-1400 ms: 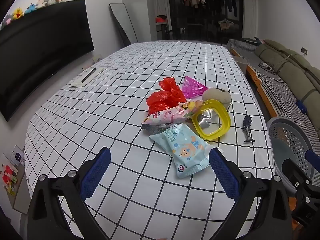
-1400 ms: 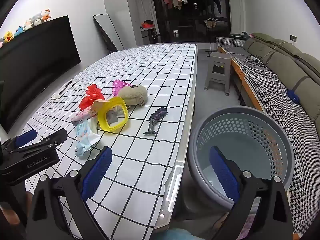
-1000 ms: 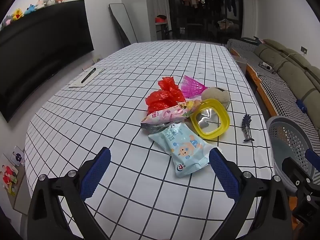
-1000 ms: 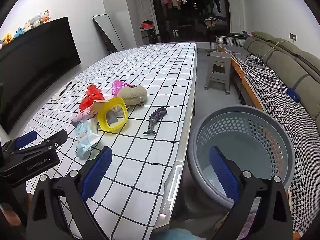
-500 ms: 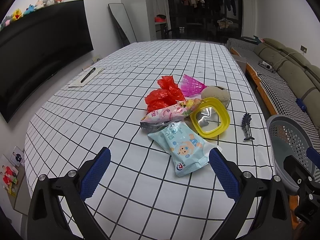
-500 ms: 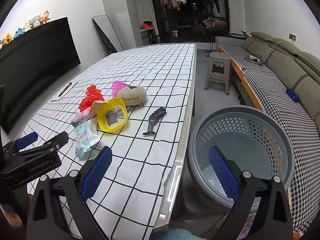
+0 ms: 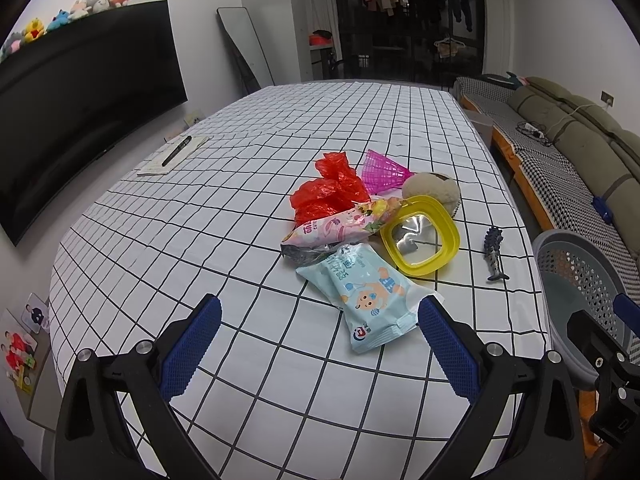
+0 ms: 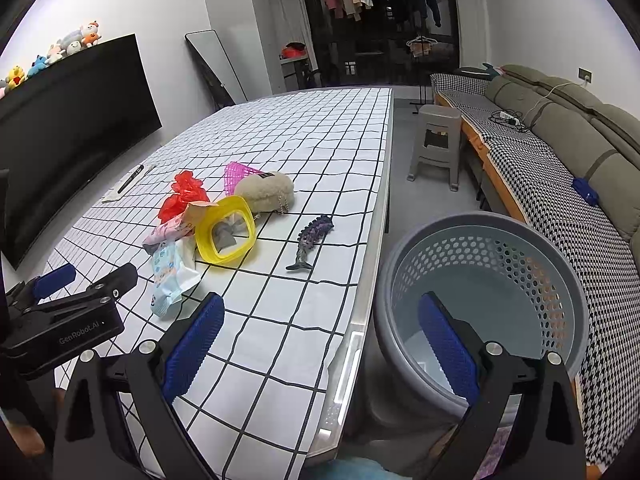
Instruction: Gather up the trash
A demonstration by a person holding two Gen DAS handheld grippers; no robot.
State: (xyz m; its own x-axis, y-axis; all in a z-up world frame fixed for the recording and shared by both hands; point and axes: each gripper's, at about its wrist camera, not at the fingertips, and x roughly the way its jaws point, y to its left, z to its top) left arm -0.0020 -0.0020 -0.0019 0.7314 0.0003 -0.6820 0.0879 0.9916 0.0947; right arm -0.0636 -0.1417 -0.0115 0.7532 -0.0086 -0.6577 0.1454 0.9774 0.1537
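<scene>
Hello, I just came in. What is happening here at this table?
A person holds a gripper in each hand to collect trash. Both the left gripper and the right gripper are open and hold nothing. The trash lies in a pile on the checkered table: a light blue wipes pack, a pink snack wrapper and a red plastic bag. The grey basket beside the table looks empty.

**Our two grippers, up close**

We're seeing our left gripper (image 7: 318, 314) and right gripper (image 8: 320, 312): black angular frames, blue textured pads (image 7: 448, 350), silver screws, white "GenRobot.AI" lettering on the left one's side.
</scene>
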